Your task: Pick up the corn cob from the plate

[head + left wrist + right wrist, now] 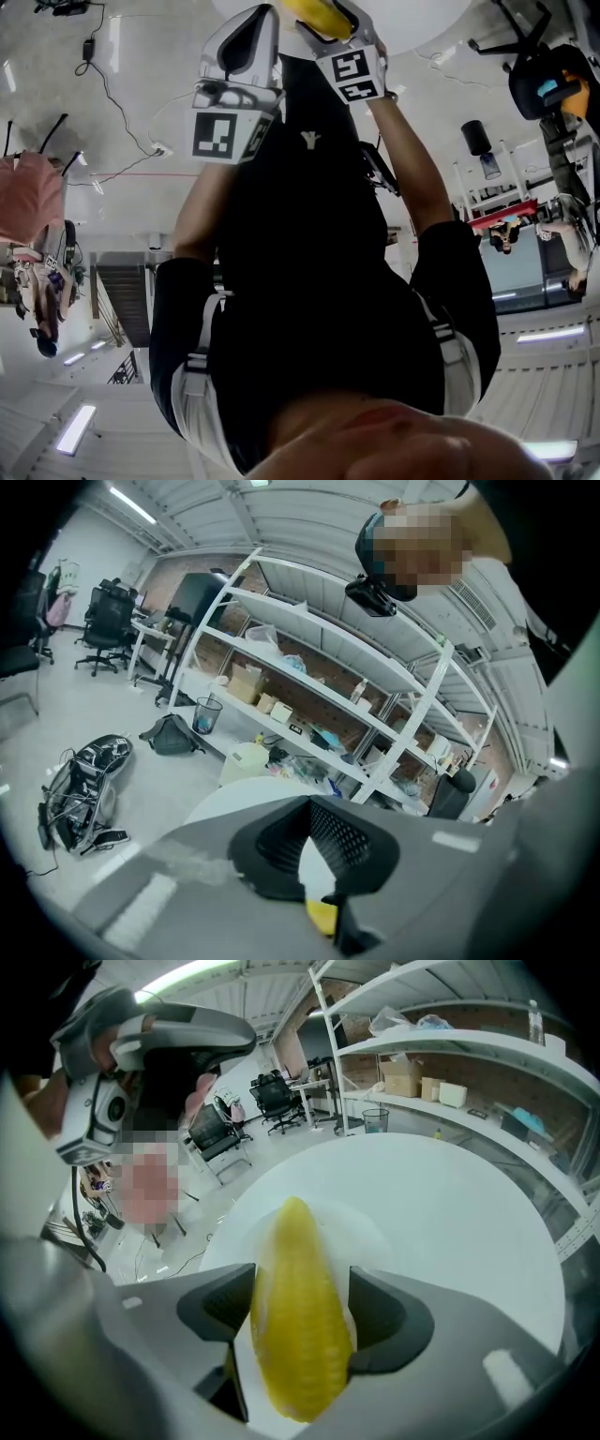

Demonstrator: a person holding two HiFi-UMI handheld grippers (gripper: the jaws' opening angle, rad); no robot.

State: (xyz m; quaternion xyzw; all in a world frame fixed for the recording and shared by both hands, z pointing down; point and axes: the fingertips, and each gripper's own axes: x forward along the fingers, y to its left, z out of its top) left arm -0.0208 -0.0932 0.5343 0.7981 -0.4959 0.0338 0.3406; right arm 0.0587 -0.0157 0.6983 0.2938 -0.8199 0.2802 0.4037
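Right tongs (302,1288) released, spread wide; corn cob (300,1344) lies between them on the plate (367,1234), white table (459,1204) beyond. Left tongs (309,803) clenched, empty.

One corn cob (298,1335), one plate (373,1230), one round white bench (469,1176). Two tongs: left tongs (314,855), right tongs (300,1307). Two marker cubes: left cube (225,134), right cube (354,75). At left of the left gripper view: one shelf rack (323,630), one wastebasket (207,714), one backpack (172,735).
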